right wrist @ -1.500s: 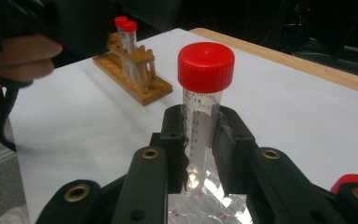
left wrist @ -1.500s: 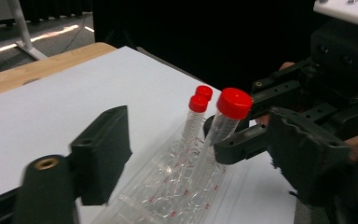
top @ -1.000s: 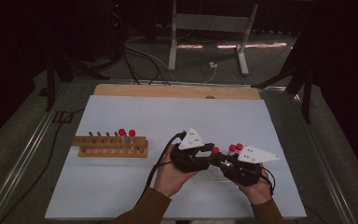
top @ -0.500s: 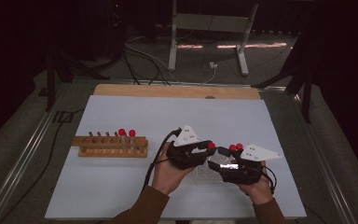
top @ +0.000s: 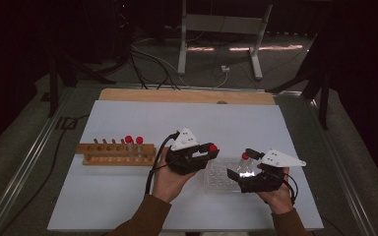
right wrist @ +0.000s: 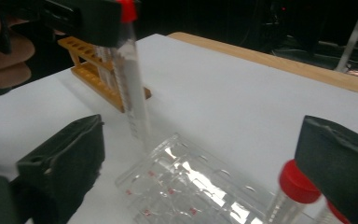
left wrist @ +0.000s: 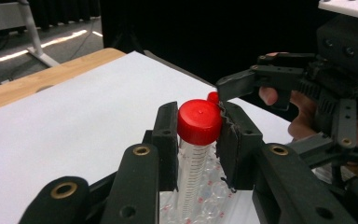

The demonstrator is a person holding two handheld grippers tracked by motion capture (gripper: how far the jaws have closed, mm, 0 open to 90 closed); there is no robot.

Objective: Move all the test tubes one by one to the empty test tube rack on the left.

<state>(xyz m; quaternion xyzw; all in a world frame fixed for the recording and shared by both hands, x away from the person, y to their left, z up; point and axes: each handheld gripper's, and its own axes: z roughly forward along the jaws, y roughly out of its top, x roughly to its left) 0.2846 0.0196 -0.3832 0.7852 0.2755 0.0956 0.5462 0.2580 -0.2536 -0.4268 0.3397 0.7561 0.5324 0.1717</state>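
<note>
My left gripper (left wrist: 198, 140) is shut on a clear graduated tube with a red cap (left wrist: 198, 122), held upright over a clear plastic rack (left wrist: 210, 193). In the high view the left gripper (top: 210, 150) is left of the right gripper (top: 241, 165), with a gap between them. The right gripper (right wrist: 200, 154) has just been opening its jaws and they stand wide apart. A second red-capped tube (right wrist: 295, 185) stands in the clear rack (right wrist: 186, 184) just inside its right jaw, and no pad presses on it. The held tube (right wrist: 133, 88) shows at upper left there.
A wooden rack (top: 115, 153) with two red-capped tubes (top: 134, 140) stands at the left of the white tabletop (top: 128, 196). A wooden strip (top: 187, 96) runs along the far edge. Cables and a metal stand lie on the floor beyond.
The right gripper's jaws have opened wide, letting go of the tube in the clear rack. The left gripper has moved left and slightly up with its tube, away from the right gripper.
</note>
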